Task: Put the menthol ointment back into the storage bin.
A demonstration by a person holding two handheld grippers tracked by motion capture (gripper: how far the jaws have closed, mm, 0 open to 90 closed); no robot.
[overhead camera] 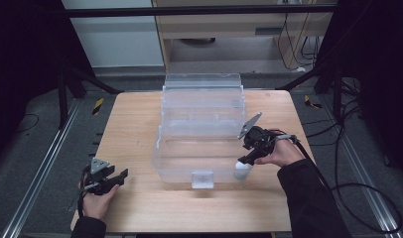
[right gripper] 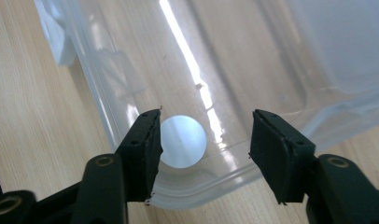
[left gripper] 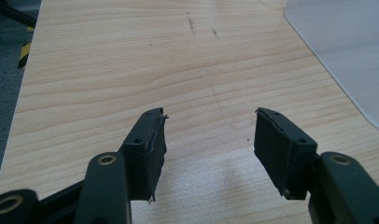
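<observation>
A clear plastic bin point(overhead camera: 202, 148) with its lid raised at the back stands on the middle of the wooden table point(overhead camera: 135, 129). A white ball point(right gripper: 183, 141) lies inside the bin at its near right corner, also seen as the ball point(overhead camera: 242, 169) from above. My right gripper point(right gripper: 204, 135) hangs open just above that corner, the ball below and apart from its left jaw. In the high view the right gripper point(overhead camera: 245, 159) tilts down over the bin's rim. My left gripper point(left gripper: 208, 135) is open over bare wood, and from above the left gripper point(overhead camera: 121, 174) sits near the table's front left.
The bin's front latch point(overhead camera: 202, 178) faces the near edge. A corner of the bin point(left gripper: 346, 51) shows at the upper right of the left gripper view. Cables point(overhead camera: 348, 188) trail off the table's right side. Metal rails point(overhead camera: 35, 173) run along the floor at the left.
</observation>
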